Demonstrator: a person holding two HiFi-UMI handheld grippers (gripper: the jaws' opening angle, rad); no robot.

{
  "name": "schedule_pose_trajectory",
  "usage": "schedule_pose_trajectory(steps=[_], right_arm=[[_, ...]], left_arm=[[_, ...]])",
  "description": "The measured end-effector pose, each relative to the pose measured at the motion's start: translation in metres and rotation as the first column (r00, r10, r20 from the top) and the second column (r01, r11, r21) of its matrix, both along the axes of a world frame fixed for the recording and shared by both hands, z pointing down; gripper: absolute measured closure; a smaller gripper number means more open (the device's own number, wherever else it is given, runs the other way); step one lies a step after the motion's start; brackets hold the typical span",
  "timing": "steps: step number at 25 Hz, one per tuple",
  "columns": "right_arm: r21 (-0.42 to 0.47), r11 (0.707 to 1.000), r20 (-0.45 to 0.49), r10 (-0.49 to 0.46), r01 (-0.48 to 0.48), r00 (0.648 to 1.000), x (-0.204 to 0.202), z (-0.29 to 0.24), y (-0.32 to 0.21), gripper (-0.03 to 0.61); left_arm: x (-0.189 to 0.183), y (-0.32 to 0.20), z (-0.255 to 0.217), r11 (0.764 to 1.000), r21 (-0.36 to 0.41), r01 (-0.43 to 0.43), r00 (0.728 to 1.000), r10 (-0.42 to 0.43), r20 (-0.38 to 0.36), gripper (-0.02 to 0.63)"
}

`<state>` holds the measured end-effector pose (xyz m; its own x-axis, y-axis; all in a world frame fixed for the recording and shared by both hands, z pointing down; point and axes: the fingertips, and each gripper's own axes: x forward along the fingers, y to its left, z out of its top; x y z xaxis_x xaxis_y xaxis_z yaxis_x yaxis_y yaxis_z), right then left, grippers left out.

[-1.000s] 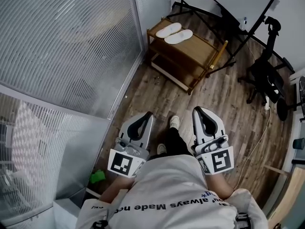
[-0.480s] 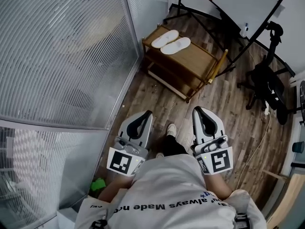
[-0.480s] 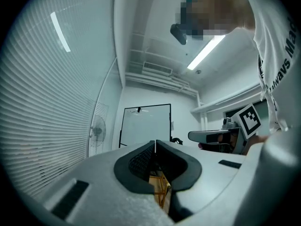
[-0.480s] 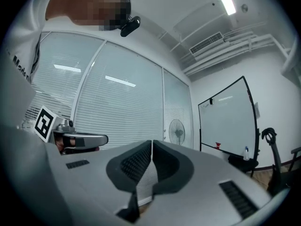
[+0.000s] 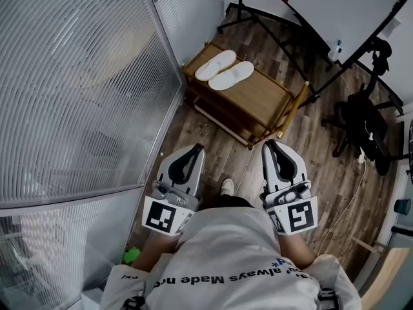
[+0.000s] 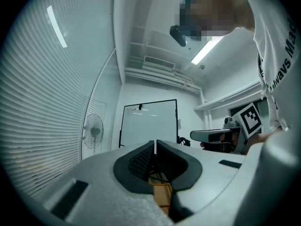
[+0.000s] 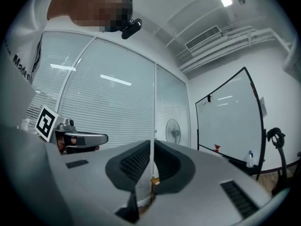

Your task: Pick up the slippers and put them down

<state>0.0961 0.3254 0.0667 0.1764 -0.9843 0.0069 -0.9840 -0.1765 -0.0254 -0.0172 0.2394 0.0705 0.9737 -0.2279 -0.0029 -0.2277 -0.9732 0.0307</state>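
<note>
The slippers (image 5: pixel 224 70) lie side by side at the far left end of the worktop (image 5: pixel 261 99), just beside each other. Both tongs are short of the worktop's near edge, well apart from the slippers and pointing level toward it. The left tongs (image 5: pixel 196 150) are clenched on nothing, and the right tongs (image 5: pixel 270 144) likewise (each gripper view shows the pads meeting, with only the room beyond them).

By my reading the step in hand is the approach, and no pickup has begun. The next move calls for bringing the tongs over the worktop, spreading the jaws and tipping them down. Each should come onto one slipper: the left on the one nearer the worktop's left edge, the right on the other. The slippers look thin and limp, so a bite at an edge seems the safer grip.
</note>
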Motion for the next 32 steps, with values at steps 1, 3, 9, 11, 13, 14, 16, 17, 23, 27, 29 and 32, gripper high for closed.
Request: schedule_pose_trajectory(steps=[1,3,9,11,13,14,16,17,23,27,29,32], right_arm=[[-0.002,1.0,-0.003,-0.004,0.004,1.0,0.009,0.002,-0.007,0.56],[-0.005,1.0,-0.006,-0.011,0.011,1.0,0.026,0.006,-0.02,0.56],[-0.024,0.999,0.013,-0.024,0.024,1.0,0.058,0.021,-0.061,0.56],[-0.028,0.999,0.018,-0.022,0.022,1.0,0.069,0.027,-0.078,0.56],[-0.032,0.999,0.019,-0.015,0.016,1.0,0.08,0.03,-0.098,0.56],[-0.034,0.999,0.017,-0.01,0.011,1.0,0.086,0.031,-0.108,0.56],[-0.04,0.999,0.014,0.001,0.0,1.0,0.095,0.033,-0.132,0.56],[-0.044,0.999,0.013,0.006,-0.005,1.0,0.1,0.034,-0.145,0.56],[-0.061,0.998,0.002,0.035,-0.035,0.999,0.125,0.026,-0.234,0.554],[-0.073,0.996,0.002,0.059,-0.059,0.998,0.138,0.026,-0.277,0.546],[-0.079,0.994,0.004,0.078,-0.077,0.997,0.147,0.031,-0.293,0.541],[-0.083,0.99,-0.001,0.111,-0.11,0.994,0.16,0.037,-0.309,0.54]], left_arm=[[0.009,-0.007,0.002,1.0,0.002,0.004,1.0,-0.004,0.002,0.601],[0.025,-0.019,0.007,1.0,-0.002,0.009,1.0,-0.009,0.005,0.601],[0.06,-0.059,0.025,1.0,-0.018,0.006,1.0,-0.006,0.026,0.6],[0.073,-0.076,0.028,1.0,-0.018,0.001,1.0,-0.001,0.022,0.6],[0.086,-0.094,0.03,1.0,-0.019,-0.01,1.0,0.011,0.02,0.6],[0.092,-0.105,0.031,1.0,-0.02,-0.019,1.0,0.019,0.02,0.6],[0.105,-0.128,0.033,0.999,-0.02,-0.038,0.999,0.038,0.011,0.6],[0.111,-0.141,0.033,0.999,-0.02,-0.047,0.999,0.047,0.007,0.6],[0.139,-0.222,0.03,0.993,-0.038,-0.107,0.993,0.109,0.038,0.6],[0.156,-0.265,0.03,0.987,-0.047,-0.154,0.987,0.156,0.036,0.6],[0.166,-0.281,0.036,0.982,-0.056,-0.179,0.983,0.181,0.041,0.6],[0.18,-0.299,0.048,0.974,-0.066,-0.219,0.974,0.222,0.052,0.6]])
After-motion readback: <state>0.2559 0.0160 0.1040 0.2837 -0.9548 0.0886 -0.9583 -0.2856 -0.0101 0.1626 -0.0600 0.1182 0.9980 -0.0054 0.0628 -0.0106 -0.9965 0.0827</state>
